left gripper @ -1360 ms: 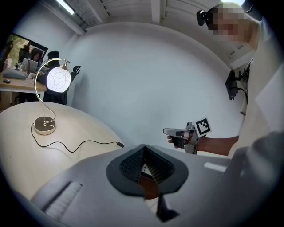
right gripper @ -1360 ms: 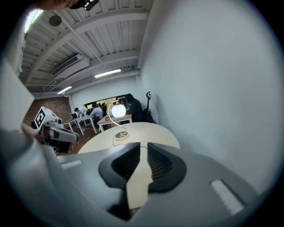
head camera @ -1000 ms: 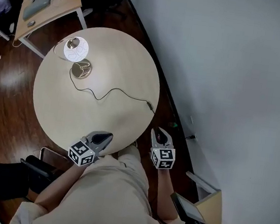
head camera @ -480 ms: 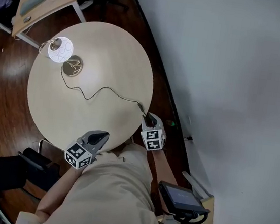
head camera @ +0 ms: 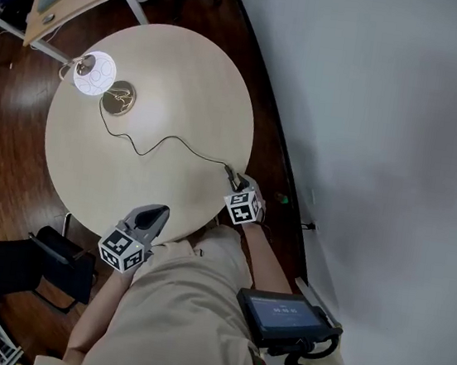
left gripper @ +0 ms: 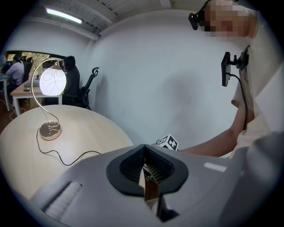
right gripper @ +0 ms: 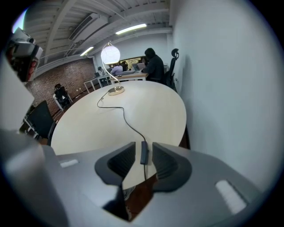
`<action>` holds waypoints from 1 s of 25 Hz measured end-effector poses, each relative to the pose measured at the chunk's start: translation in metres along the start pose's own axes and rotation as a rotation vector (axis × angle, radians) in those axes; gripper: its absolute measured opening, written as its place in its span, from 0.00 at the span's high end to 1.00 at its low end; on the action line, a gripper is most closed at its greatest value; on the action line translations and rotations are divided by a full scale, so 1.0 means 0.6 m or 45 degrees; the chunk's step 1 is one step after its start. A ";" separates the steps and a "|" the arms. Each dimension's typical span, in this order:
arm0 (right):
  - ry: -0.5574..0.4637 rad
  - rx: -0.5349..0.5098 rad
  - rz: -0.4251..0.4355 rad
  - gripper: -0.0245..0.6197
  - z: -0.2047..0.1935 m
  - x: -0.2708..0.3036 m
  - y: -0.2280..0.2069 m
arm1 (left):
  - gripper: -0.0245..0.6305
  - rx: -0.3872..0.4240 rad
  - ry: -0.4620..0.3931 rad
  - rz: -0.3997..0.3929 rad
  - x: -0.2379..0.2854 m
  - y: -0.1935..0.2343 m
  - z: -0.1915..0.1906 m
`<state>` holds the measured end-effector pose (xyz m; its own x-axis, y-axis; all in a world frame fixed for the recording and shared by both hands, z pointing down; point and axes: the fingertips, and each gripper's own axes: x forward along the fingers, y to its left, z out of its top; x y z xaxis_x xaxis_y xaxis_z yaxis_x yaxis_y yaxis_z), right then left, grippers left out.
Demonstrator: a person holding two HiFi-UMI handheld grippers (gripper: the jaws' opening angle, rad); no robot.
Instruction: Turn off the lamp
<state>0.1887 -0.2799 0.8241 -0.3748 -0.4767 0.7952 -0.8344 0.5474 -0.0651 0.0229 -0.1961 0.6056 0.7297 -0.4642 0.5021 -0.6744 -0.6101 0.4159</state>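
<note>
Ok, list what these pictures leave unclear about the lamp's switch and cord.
- Switch setting: too small to read in the right gripper view; in the head view the right gripper overlaps it.
- Cord past the switch: drops off the table edge behind that gripper's body, so no plug shows.

Round pale-wood table (head camera: 185,72) on a dark floor (head camera: 8,140). The lit lamp (head camera: 93,73) stands on its round base (head camera: 119,98) near the far left rim. Its black cord (head camera: 163,140) snakes across the top to the near right rim, where the switch (right gripper: 144,153) apparently lies flat on the wood.
</note>
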 end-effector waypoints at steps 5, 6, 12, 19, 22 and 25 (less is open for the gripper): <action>0.063 -0.008 0.050 0.79 -0.017 0.049 0.013 | 0.98 -0.044 0.006 0.077 -0.020 0.015 -0.015; 0.070 -0.009 0.055 0.79 -0.020 0.057 0.015 | 0.98 -0.055 0.007 0.094 -0.024 0.016 -0.019; 0.121 -0.001 0.041 0.79 -0.032 0.098 0.004 | 0.98 -0.078 0.017 0.138 -0.033 0.023 -0.030; 0.139 0.045 0.025 0.79 -0.041 0.113 0.002 | 0.98 -0.125 0.016 0.164 -0.044 0.032 -0.039; 0.140 0.056 0.011 0.79 -0.044 0.114 -0.002 | 0.98 -0.122 0.025 0.160 -0.042 0.030 -0.041; 0.140 0.046 0.007 0.81 -0.044 0.114 -0.002 | 0.98 -0.116 0.032 0.154 -0.039 0.028 -0.041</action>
<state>0.1748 -0.2949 0.8945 -0.3342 -0.3942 0.8561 -0.8474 0.5234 -0.0898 -0.0080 -0.1796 0.6197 0.6405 -0.5136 0.5710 -0.7653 -0.4893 0.4182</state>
